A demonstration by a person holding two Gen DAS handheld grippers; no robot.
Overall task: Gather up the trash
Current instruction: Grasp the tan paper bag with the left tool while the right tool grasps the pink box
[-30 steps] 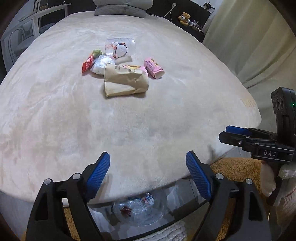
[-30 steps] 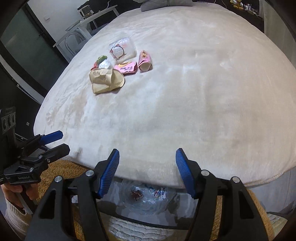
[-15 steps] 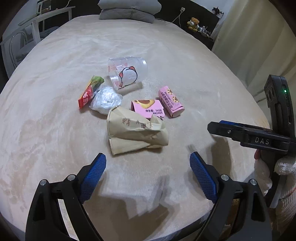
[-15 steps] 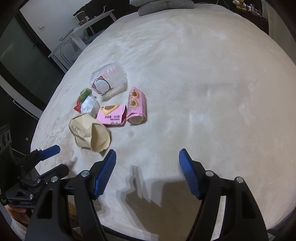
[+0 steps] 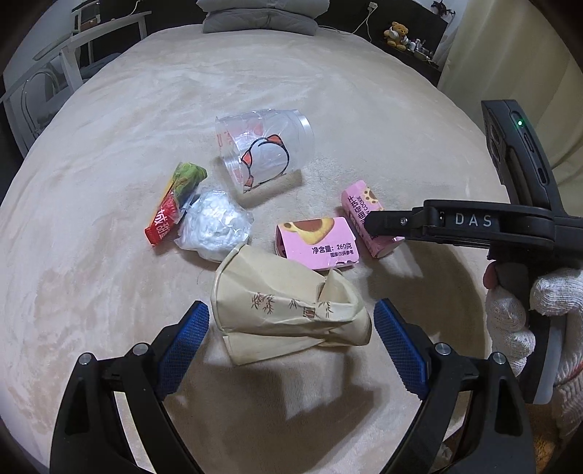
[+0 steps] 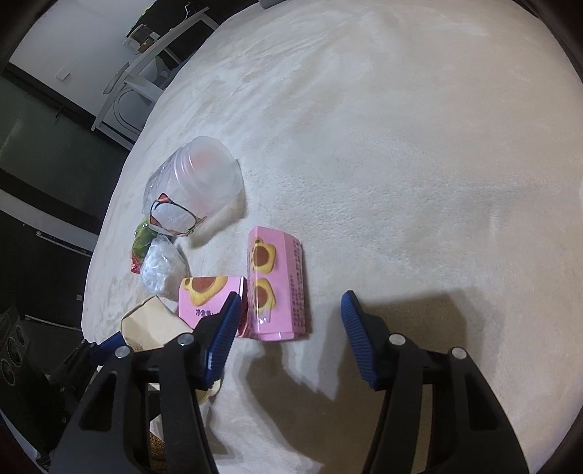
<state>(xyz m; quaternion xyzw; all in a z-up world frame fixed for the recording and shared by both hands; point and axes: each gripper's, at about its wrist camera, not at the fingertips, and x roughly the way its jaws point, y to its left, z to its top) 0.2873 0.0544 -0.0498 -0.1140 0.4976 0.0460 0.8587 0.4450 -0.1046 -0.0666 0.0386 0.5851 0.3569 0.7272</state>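
Both claws open, now over the litter, up from the bed edge.
Left claw (image 5: 291,330) straddles the paper bag (image 5: 288,306); right claw (image 6: 289,339), jaws just narrowed, tilts down, seemingly around the pink box (image 6: 277,284).

1. A wide cream blanket (image 5: 364,109) covers the bed.
2. Grey pillows (image 5: 258,16) lie at its far end.
3. A white chair (image 5: 54,84) stands by the far left edge, beside what may be a desk (image 5: 105,22).
4. A teddy bear (image 5: 395,32) sits on a dark shelf (image 5: 419,43) at the far right.
5. A pale curtain (image 5: 510,54) hangs on the right.
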